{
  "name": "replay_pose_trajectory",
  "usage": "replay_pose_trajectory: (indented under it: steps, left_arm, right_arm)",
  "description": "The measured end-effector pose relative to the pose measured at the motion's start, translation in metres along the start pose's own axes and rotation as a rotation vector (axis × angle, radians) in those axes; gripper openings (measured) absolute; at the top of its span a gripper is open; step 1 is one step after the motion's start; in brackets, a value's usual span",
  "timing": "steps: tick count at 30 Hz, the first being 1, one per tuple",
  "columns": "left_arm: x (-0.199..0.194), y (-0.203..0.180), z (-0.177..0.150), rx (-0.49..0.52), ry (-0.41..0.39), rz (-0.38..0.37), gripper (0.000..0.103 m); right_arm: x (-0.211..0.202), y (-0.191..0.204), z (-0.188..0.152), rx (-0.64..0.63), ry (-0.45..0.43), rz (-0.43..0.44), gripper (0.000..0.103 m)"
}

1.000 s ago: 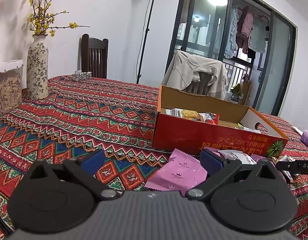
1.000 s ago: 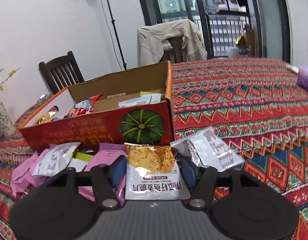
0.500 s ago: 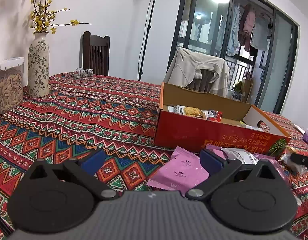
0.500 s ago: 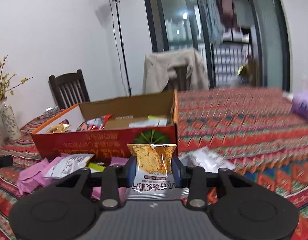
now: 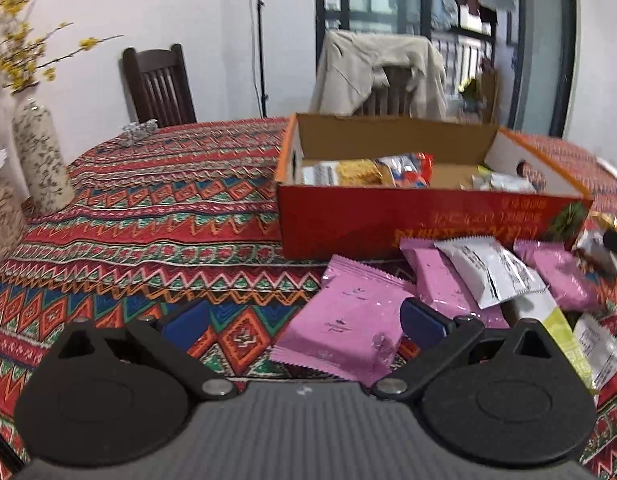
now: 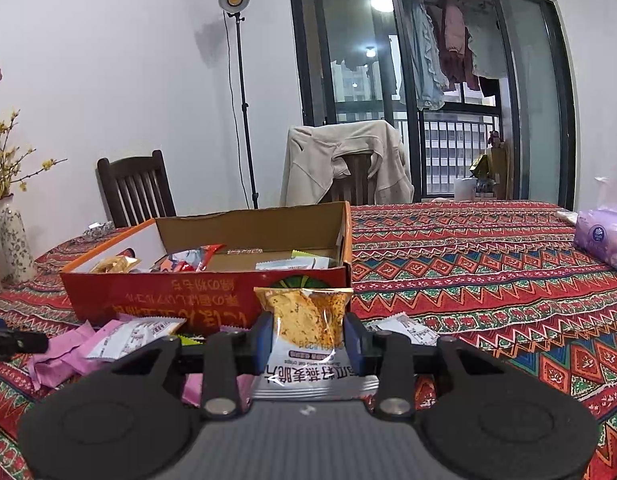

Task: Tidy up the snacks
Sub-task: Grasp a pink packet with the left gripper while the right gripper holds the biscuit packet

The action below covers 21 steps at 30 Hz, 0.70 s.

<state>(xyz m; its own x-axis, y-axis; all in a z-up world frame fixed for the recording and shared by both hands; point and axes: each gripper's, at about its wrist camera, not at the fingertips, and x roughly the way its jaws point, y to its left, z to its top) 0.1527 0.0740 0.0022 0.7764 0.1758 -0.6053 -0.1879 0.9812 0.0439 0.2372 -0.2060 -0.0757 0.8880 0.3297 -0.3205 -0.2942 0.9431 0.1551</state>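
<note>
Woven red cloth with zigzag and diamond bands covers the table in the left wrist view. On it stands an open red cardboard box with plain brown inner walls, holding a few crinkly packets. Against its near wall lies a loose heap of flat foil snacks: a pink packet with crimped ends lies nearest, more pink ones behind it, and a white printed packet across them. The left gripper hangs low over the cloth with its blue-padded jaws spread wide, the pink packet partly between them but touched by neither pad. At the left edge stand a tall flowered ceramic vase with yellow sprigs and a clear jar of pale seeds. A dark slatted wooden chair stands behind the table.

From the right wrist view, the right gripper pinches a glossy crisps packet, orange on top and white below, upright between narrow jaws, just before the box. The packet hides part of the box's near wall. Pink and white packets lie at the left, another white packet at the right. A lilac tissue pack sits far right. A beige jacket drapes a second chair beside a lamp stand
</note>
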Motion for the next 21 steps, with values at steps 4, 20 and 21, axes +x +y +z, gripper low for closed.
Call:
replay_pose_trajectory:
  steps: [4, 20, 21]
  left_arm:
    - [0.016, -0.013, 0.003, 0.065, 0.059, 0.027, 0.103]
    - [0.04, -0.01, -0.002, -0.035, 0.101, -0.002, 0.096]
    - [0.038, -0.011, -0.002, -0.037, 0.093, -0.005, 0.089]
  right_arm:
    - [-0.001, -0.002, 0.0, 0.006, -0.004, 0.004, 0.037]
    - [-0.003, -0.003, 0.0, 0.015, -0.013, 0.017, 0.037]
    - [-0.003, -0.003, 0.0, 0.015, -0.012, 0.017, 0.037]
